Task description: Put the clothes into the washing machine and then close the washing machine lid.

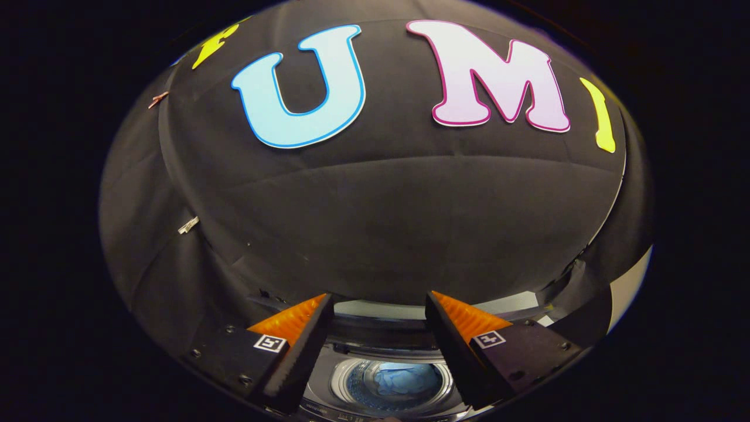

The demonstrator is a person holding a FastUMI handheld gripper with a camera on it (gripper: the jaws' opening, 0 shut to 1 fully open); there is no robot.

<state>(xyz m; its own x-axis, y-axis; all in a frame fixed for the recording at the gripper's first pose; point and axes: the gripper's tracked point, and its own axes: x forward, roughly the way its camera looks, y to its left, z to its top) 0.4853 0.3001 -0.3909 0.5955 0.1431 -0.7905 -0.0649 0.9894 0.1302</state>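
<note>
The black cloth wall [375, 223] of the booth rises beyond the gripper, with two small clips [188, 225] pinned to its folds at one side. A pale strip of surface [630, 287] shows past the cloth's far edge, too little of it to name. Below the wall sits the washing machine [387, 351], mostly covered by the fingers and cut off at its near side; its lid cannot be made out. Its round drum opening [391, 384] lies between the fingers, and inside it rests a crumpled blue garment [404, 381], its shape blurred. The gripper [379, 305] hovers above the opening with its fingers spread apart, holding nothing.
</note>
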